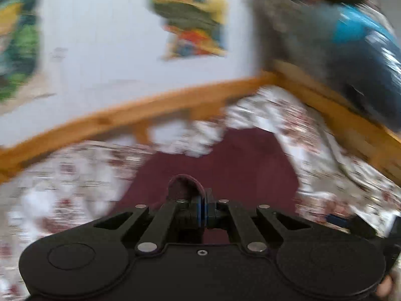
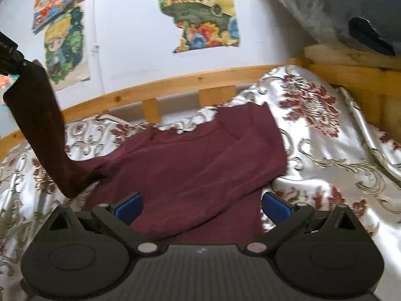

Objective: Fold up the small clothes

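A maroon garment (image 2: 190, 165) lies spread on the floral bedspread (image 2: 325, 155) of a wooden-railed bed (image 2: 175, 82). The left gripper (image 1: 202, 210), fingers clamped together on a fold of the maroon cloth, holds one long sleeve (image 2: 42, 130) lifted off the bed at the left; the left wrist view is blurred. The right gripper (image 2: 201, 207) hangs just above the garment's near edge, its blue-padded fingers (image 2: 129, 209) wide apart with nothing pressed between them. Cartoon posters (image 2: 198, 12) hang on the white wall (image 2: 125, 37) behind. A grey plush toy (image 2: 351, 7) rests on the headboard at the right.
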Demonstrator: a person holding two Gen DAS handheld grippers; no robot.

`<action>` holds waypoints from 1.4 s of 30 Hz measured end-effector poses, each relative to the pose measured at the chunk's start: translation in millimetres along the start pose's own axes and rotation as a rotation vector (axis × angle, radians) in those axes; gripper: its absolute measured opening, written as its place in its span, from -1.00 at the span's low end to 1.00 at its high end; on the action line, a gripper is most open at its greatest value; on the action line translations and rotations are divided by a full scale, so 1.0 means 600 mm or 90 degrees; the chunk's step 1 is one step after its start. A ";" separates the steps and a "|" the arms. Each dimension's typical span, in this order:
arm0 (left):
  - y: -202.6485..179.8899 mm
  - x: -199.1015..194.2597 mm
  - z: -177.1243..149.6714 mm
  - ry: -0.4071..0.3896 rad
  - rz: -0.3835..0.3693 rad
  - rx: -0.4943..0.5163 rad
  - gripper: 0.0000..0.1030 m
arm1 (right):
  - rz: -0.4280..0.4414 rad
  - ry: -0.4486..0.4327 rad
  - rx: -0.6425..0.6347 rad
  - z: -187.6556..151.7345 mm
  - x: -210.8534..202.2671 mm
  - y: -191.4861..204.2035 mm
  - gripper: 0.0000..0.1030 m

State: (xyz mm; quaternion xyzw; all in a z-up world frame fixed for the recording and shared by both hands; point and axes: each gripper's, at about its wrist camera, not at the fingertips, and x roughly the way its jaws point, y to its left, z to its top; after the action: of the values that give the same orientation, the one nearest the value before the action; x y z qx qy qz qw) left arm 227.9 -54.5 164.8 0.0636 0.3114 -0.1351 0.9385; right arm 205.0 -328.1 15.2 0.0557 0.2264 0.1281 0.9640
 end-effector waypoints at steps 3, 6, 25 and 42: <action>-0.073 0.058 -0.032 0.025 -0.071 0.017 -0.98 | -0.031 0.010 0.005 0.000 0.007 -0.022 1.00; -0.115 0.101 -0.067 0.042 -0.101 0.022 -0.97 | -0.060 0.016 0.021 0.002 0.012 -0.047 1.00; -0.067 0.128 -0.203 0.056 -0.139 -0.128 0.67 | -0.066 0.018 0.061 -0.002 0.017 -0.085 1.00; 0.107 0.128 -0.333 0.146 0.123 -0.268 0.72 | -0.042 0.125 -0.131 -0.048 0.063 -0.005 1.00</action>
State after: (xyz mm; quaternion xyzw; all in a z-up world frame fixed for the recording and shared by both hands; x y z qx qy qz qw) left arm 192.4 31.2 -38.4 -0.0885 0.4298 0.0310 0.8980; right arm 225.5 -319.1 -27.0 -0.0636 0.3070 0.1236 0.9415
